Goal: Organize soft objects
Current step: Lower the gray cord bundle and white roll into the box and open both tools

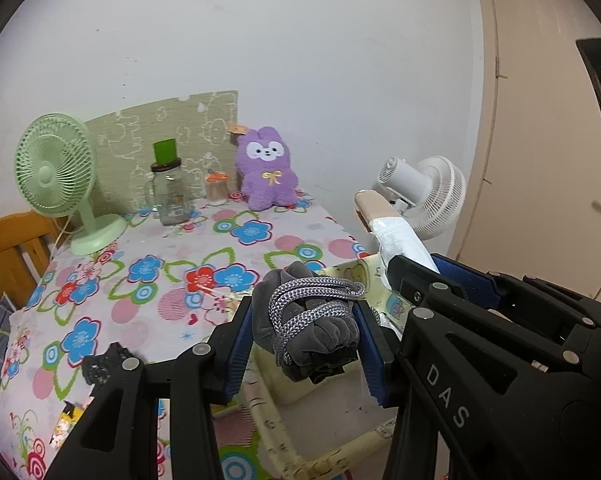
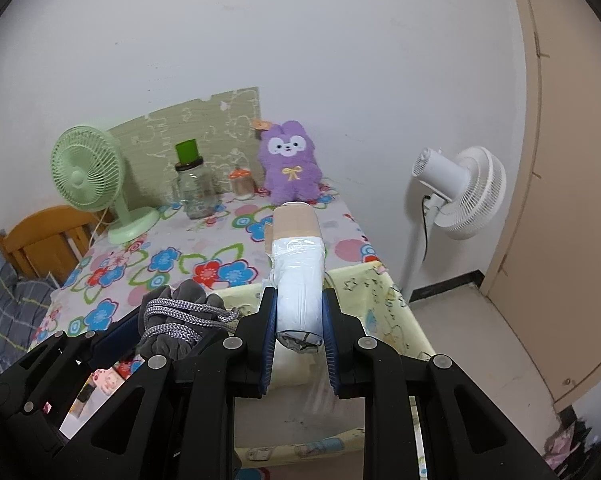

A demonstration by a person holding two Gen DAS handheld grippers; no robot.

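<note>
My left gripper is shut on a grey velvet pouch wound with a grey cord, held above a pale yellow storage box. My right gripper is shut on a rolled white and beige bundle wrapped in plastic, also above the box. The pouch also shows in the right wrist view, and the bundle in the left wrist view. A purple plush rabbit sits at the back of the flowered table, against the wall.
A green desk fan, a glass jar with a green lid and a small jar with an orange lid stand at the table's back. A white floor fan stands to the right. A wooden chair is at the left.
</note>
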